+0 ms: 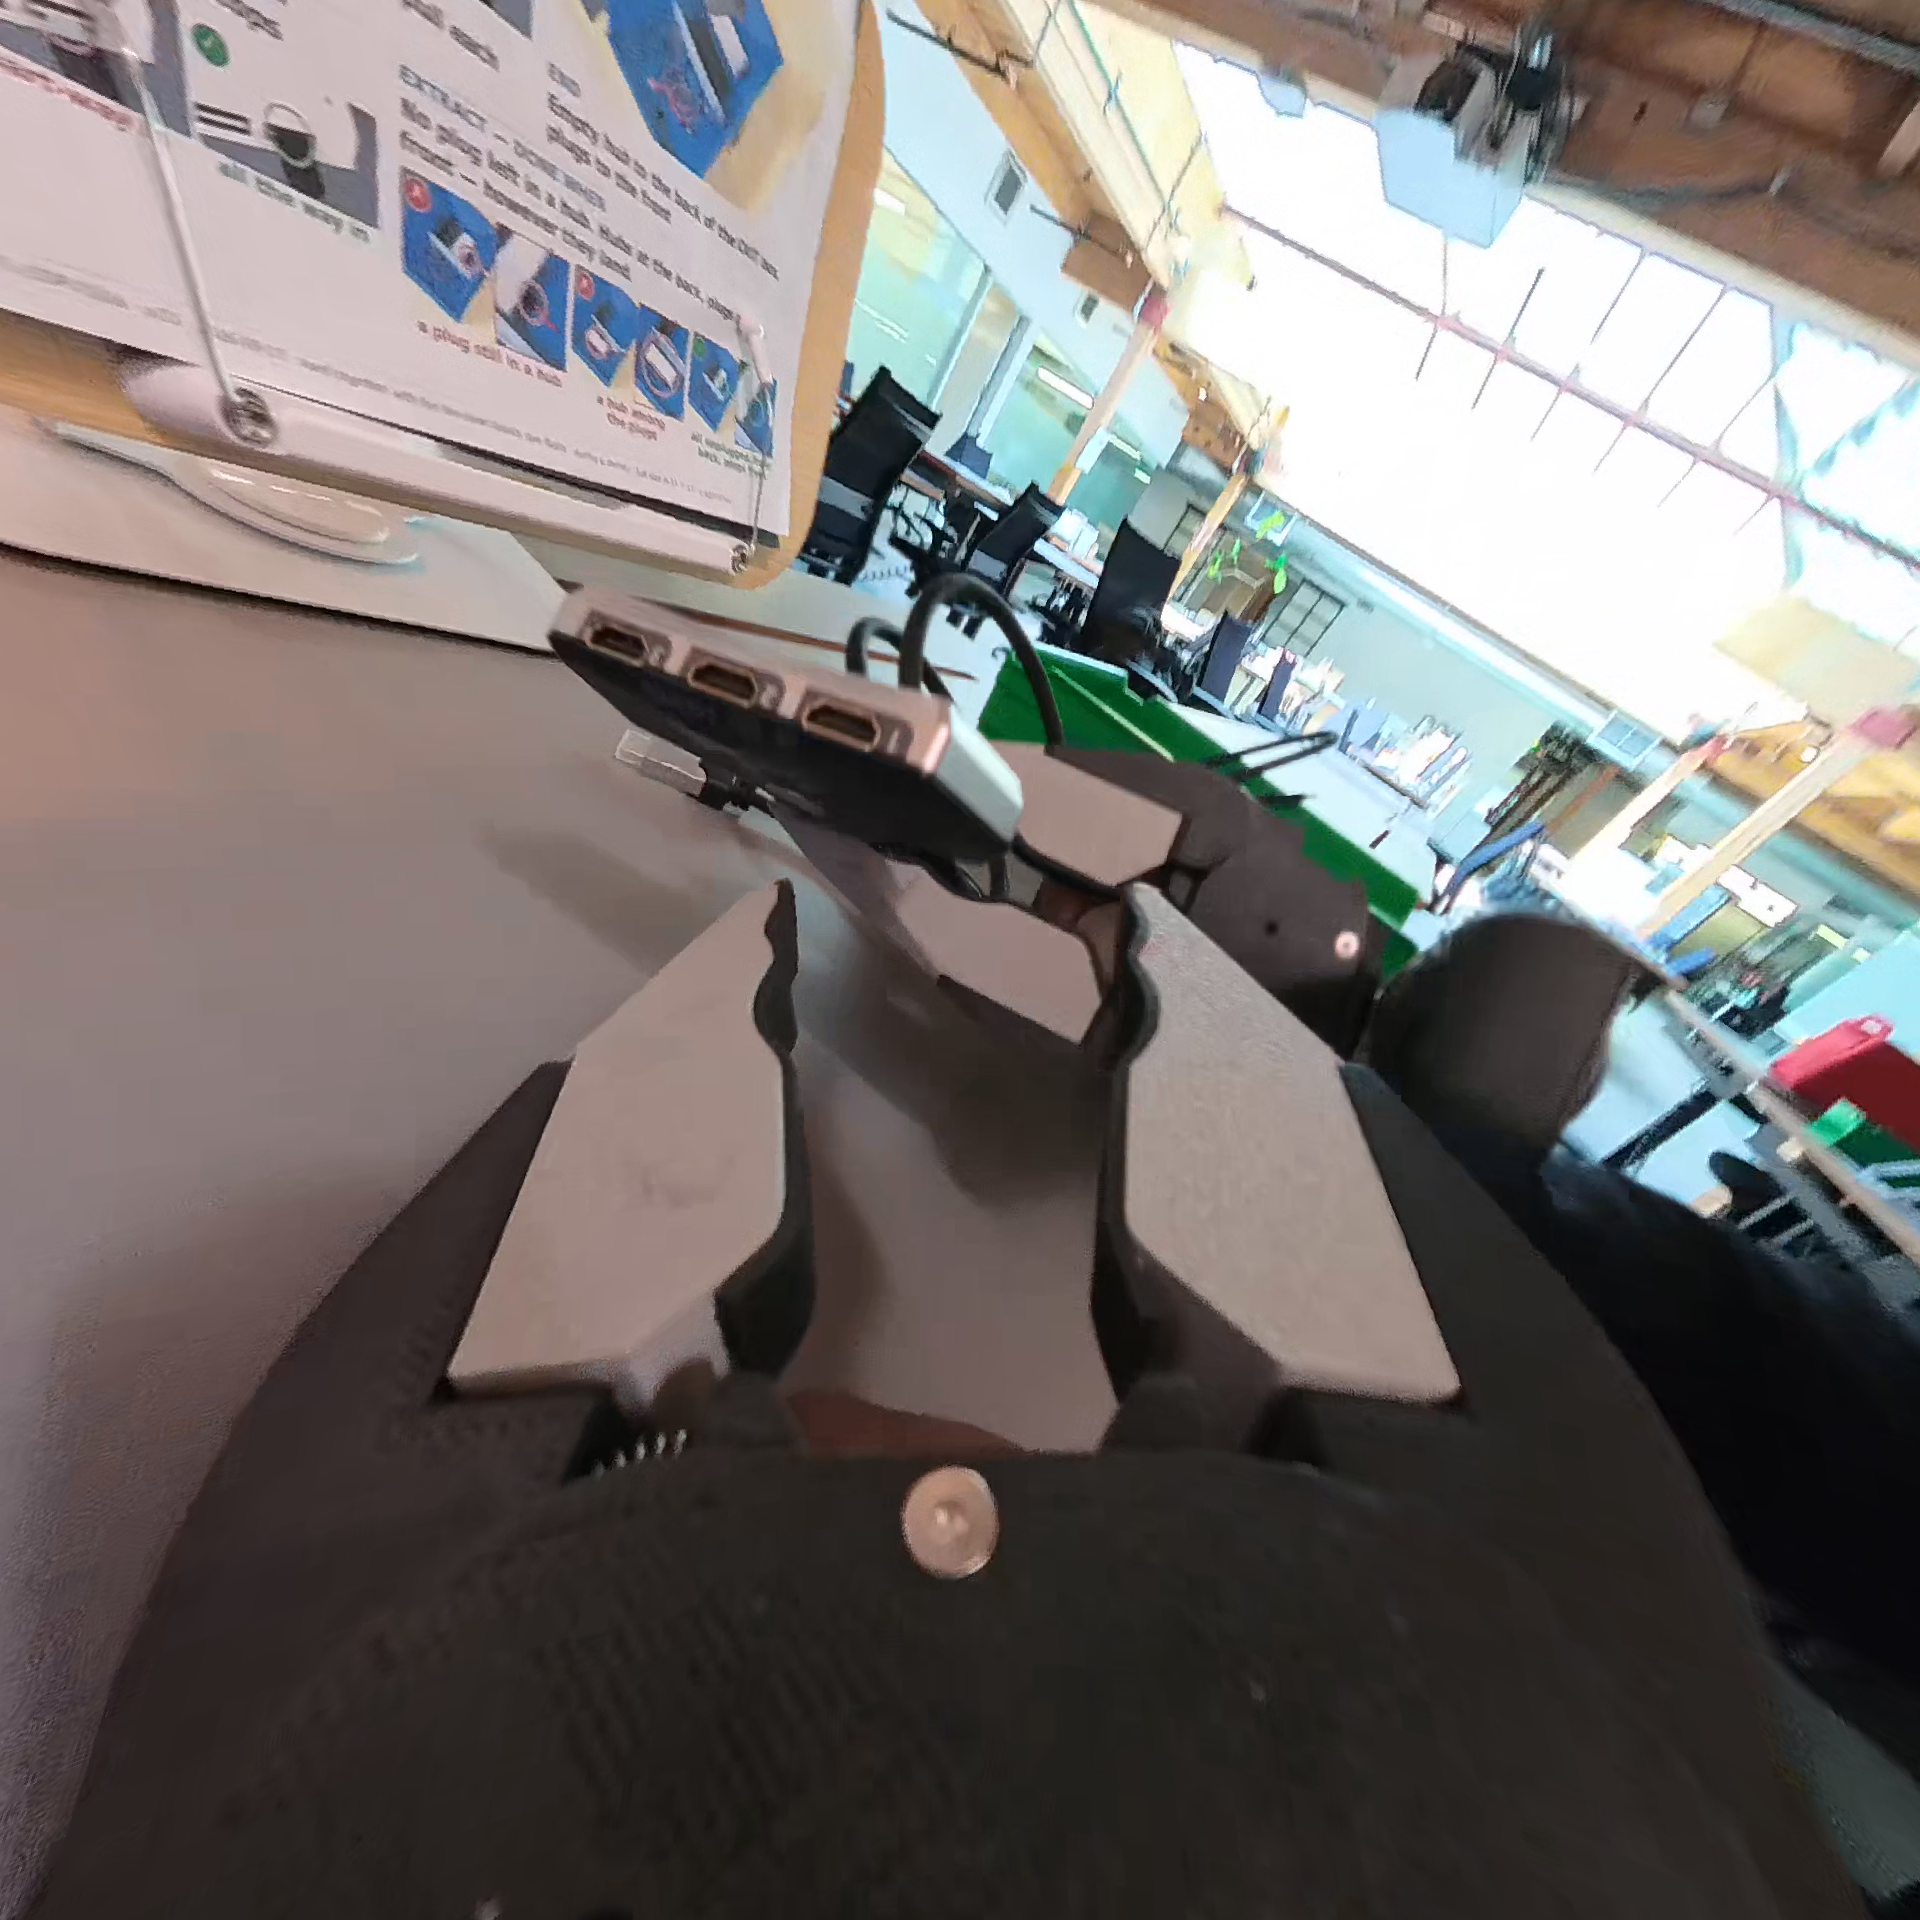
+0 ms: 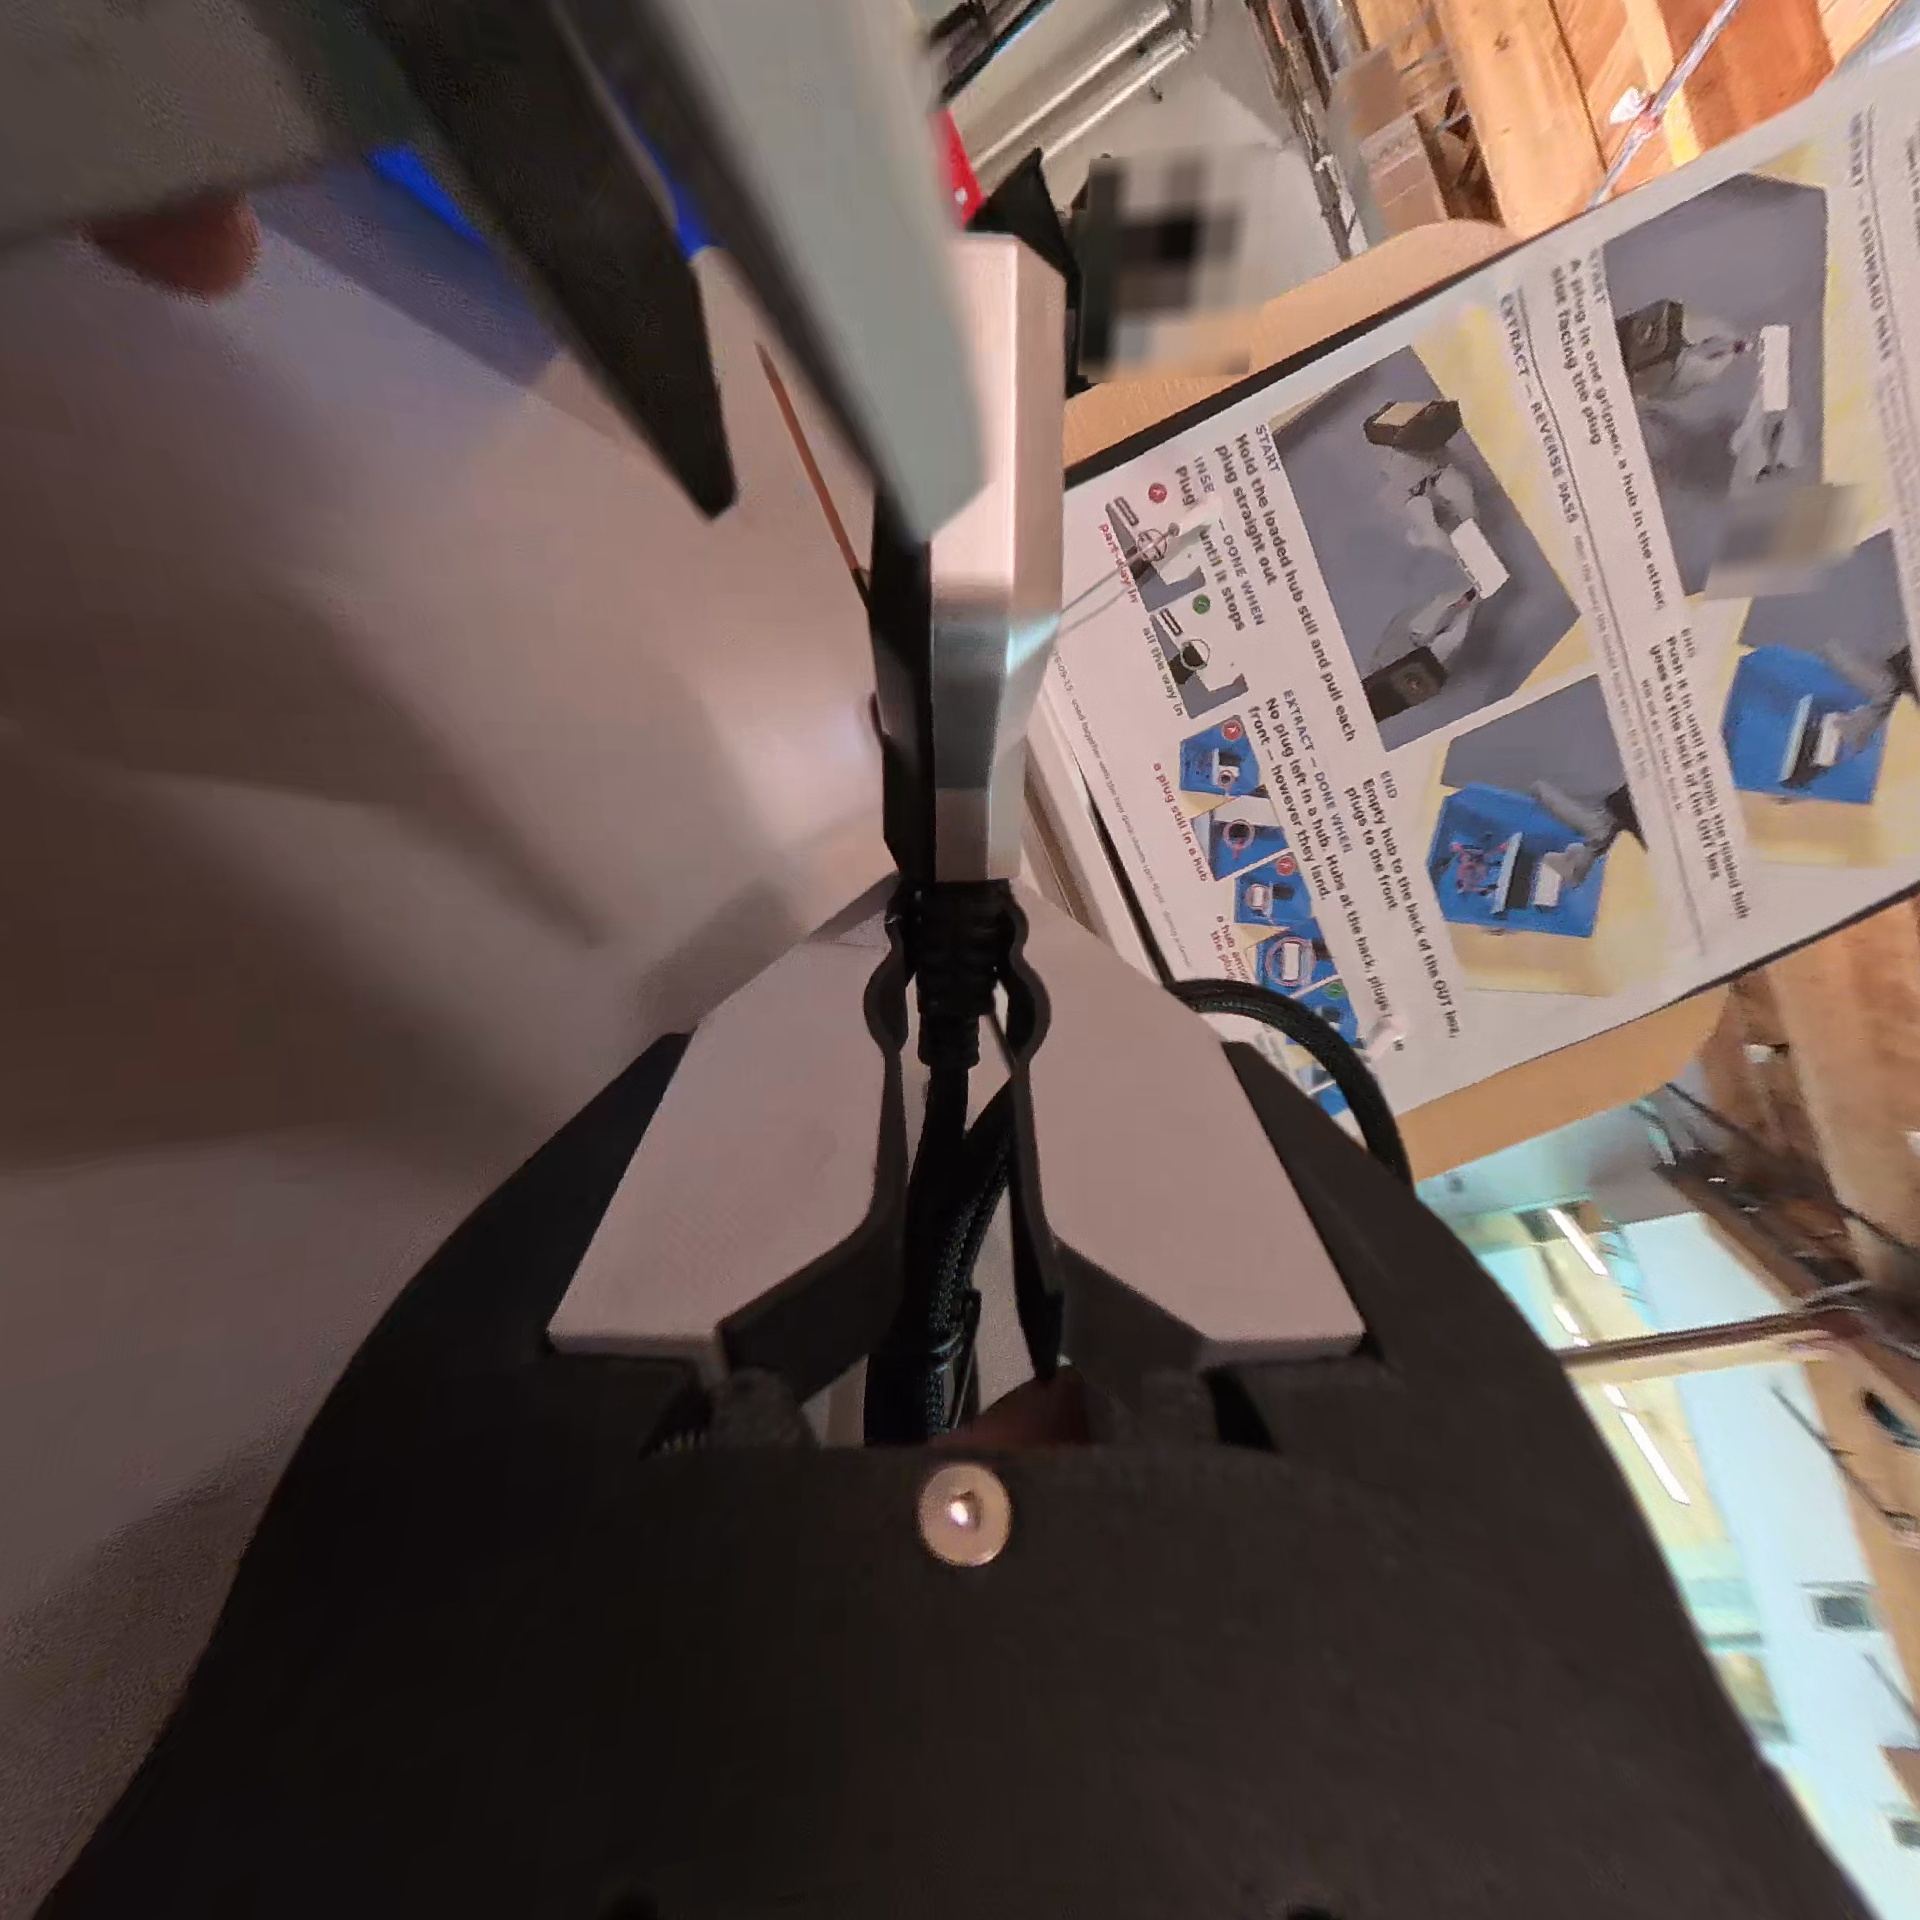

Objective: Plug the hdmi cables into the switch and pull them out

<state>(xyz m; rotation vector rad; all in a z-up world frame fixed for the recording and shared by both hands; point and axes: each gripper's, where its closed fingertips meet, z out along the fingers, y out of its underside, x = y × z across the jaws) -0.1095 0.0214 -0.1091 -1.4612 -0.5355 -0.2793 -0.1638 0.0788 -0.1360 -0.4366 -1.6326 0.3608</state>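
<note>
The silver HDMI switch [image 1: 764, 698] is held tilted above the dark mat, its three ports facing me and all empty. My left gripper [image 1: 954, 951] is open and empty, just short of the switch's port side and below it. My right gripper [image 2: 951, 961] is shut on the ribbed black collar where the switch's braided cable [image 2: 935, 1174] leaves the silver body [image 2: 982, 665]. It also shows in the left wrist view [image 1: 1029, 873], behind the switch. A clear-tipped plug [image 1: 665, 756] lies on the mat under the switch. Black cable loops [image 1: 982, 634] rise behind it.
A printed instruction sheet on a wooden board [image 1: 468, 260] stands at the back of the dark mat [image 1: 312, 852]; it also shows in the right wrist view [image 2: 1455, 675]. A green bin [image 1: 1101, 717] is behind the switch. A blurred grey and black shape [image 2: 727, 239] fills the upper left. My right fingertips sit around 9 cm from my left ones.
</note>
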